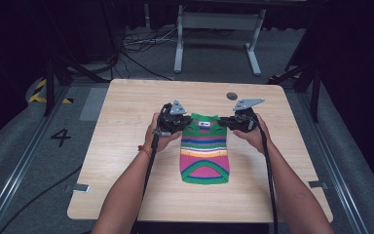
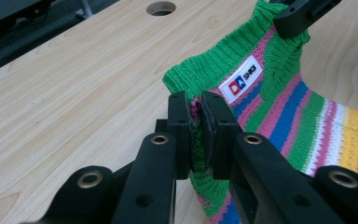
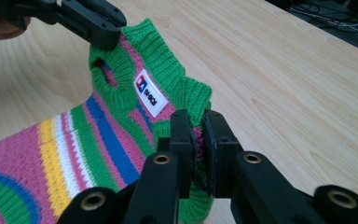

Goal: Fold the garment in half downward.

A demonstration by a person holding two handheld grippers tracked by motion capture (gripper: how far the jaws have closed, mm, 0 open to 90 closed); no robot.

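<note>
Left gripper (image 2: 195, 135) and right gripper (image 3: 198, 149) each pinch a shoulder of the striped knit sweater (image 1: 205, 155); uneven pulling could slip the thin knit free.

The knit's (image 2: 279, 107) hem runs off the frame edge, and closed jaws hide the pinched shoulder fabric.

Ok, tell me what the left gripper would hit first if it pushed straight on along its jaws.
The left gripper, shut on the striped sweater, points across its neckline; beyond the knit, probably the right gripper clamped on the opposite shoulder, though depth is hard to judge.
</note>
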